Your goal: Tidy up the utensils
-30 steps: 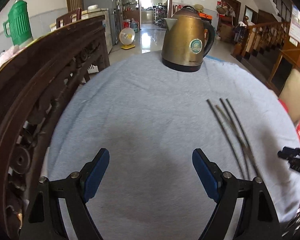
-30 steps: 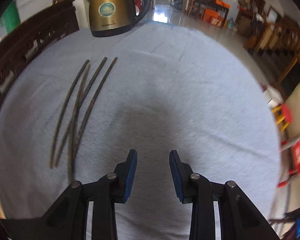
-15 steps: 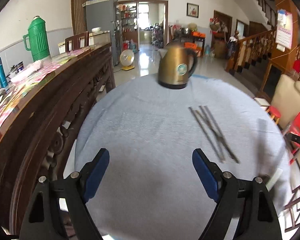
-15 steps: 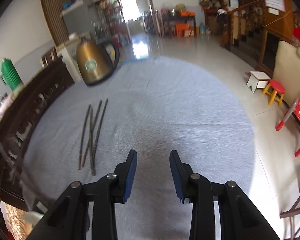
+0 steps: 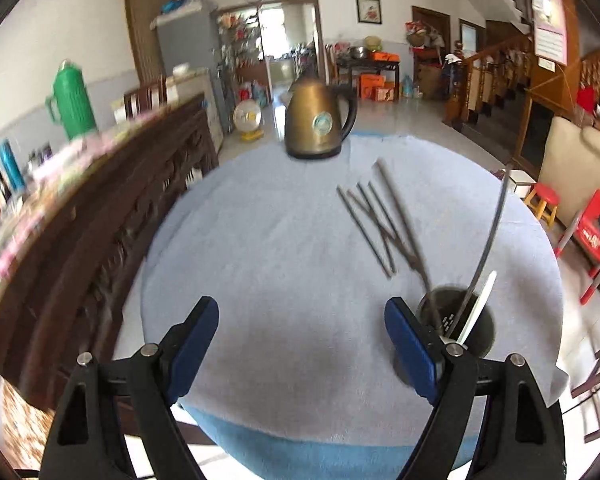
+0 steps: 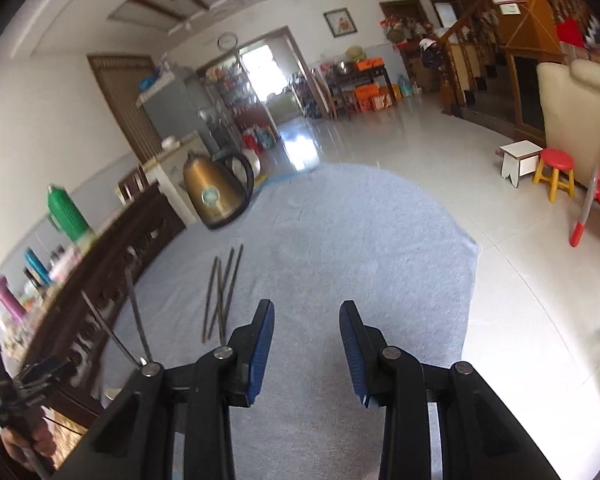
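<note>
Several dark chopsticks (image 5: 384, 224) lie in a loose bundle on the grey-blue cloth of the round table (image 5: 268, 248); they also show in the right wrist view (image 6: 222, 292). A dark round utensil holder (image 5: 456, 322) stands at the near right with a few sticks and a white utensil (image 5: 478, 304) in it. My left gripper (image 5: 302, 344) is open and empty above the table's near edge, the holder just beyond its right finger. My right gripper (image 6: 306, 344) is open and empty, raised above the table.
A brass kettle (image 5: 320, 122) stands at the table's far edge, also in the right wrist view (image 6: 216, 194). A dark carved wooden cabinet (image 5: 100, 208) runs along the left with a green thermos (image 5: 70, 100). Stools (image 6: 554, 174) stand on the floor at right.
Both grippers have pulled back and risen from the table, so the whole table shows. The utensil holder has come into the left wrist view. Both grippers stay open.
</note>
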{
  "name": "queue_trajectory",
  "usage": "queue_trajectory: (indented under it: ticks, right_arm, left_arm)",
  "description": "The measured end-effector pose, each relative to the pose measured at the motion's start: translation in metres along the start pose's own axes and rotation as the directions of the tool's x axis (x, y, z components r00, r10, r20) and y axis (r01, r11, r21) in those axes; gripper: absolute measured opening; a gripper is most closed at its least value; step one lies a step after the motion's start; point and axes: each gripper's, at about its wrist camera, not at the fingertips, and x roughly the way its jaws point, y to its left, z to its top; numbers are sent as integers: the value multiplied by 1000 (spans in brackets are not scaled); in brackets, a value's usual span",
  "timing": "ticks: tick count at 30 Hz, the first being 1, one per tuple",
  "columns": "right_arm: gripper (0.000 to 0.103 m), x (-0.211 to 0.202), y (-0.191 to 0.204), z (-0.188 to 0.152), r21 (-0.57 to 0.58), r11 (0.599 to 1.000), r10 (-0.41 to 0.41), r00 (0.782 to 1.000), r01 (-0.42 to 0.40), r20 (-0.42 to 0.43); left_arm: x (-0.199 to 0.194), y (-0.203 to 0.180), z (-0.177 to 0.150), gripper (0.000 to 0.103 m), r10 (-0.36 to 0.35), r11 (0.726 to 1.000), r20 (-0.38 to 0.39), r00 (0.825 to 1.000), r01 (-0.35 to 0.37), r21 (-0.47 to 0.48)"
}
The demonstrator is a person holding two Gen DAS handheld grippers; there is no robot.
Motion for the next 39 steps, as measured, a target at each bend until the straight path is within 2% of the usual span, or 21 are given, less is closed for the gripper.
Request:
queue_trajectory:
  ticks: [5, 7, 10, 14, 18, 20, 23, 24, 25, 27, 30, 32, 33, 36, 39]
  right_arm:
    - [38, -34, -8, 28, 39, 999, 5, 995, -9, 95]
    - [38, -53, -9, 46, 54, 998, 0, 989, -8, 146]
    - [38, -78, -11, 63, 72, 997, -8, 975, -8, 223]
    - [38, -98, -11, 75, 79, 997, -18, 960, -4, 278]
    - [39, -101, -3, 87, 57, 998, -8, 963, -7, 269]
    - [39, -100, 7, 96, 34, 999, -8, 963, -1, 268]
    - [39, -104, 18, 108, 15, 1000, 12, 963, -17, 270]
    - [39, -106, 22, 111, 9, 1000, 18, 962, -22, 274]
    - [39, -107, 27, 116, 3, 1000, 24, 960, -26, 279]
    - [39, -110, 37, 125, -11, 999, 37, 958, -35, 284]
    - [39, -117, 51, 133, -35, 998, 51, 955, -43, 294]
    - [39, -125, 59, 137, -58, 997, 64, 952, -49, 301]
    - [39, -128, 62, 139, -70, 996, 68, 949, -49, 307]
    - [39, -146, 62, 144, -96, 994, 80, 938, -51, 337]
    - [39, -166, 52, 154, -83, 994, 94, 917, -67, 388]
  left_arm:
    - [-28, -23, 37, 85, -86, 994, 58, 995, 82, 67]
    - [-43, -37, 52, 85, -70, 989, 129, 989, 51, 142]
    - [-63, -60, 64, 85, -88, 969, 237, 968, 27, 247]
    - [-67, -77, 77, 85, -146, 959, 246, 958, 76, 272]
    - [-83, -87, 101, 85, -195, 956, 291, 937, 115, 271]
    - [-103, -88, 123, 85, -229, 954, 332, 915, 143, 264]
    - [-146, -79, 168, 85, -254, 959, 423, 870, 167, 230]
    - [-154, -76, 179, 85, -254, 960, 442, 860, 171, 220]
    - [-175, -69, 194, 85, -255, 963, 481, 839, 176, 203]
    - [-207, -61, 215, 85, -247, 967, 543, 803, 170, 189]
    - [-236, -51, 233, 85, -196, 980, 611, 767, 133, 148]
    - [-248, -43, 239, 86, -194, 981, 643, 741, 145, 129]
    - [-251, -41, 241, 86, -193, 981, 653, 732, 148, 124]
    - [-251, -39, 240, 86, -165, 986, 670, 724, 120, 113]
    - [-240, -31, 232, 86, -130, 991, 675, 726, 83, 101]
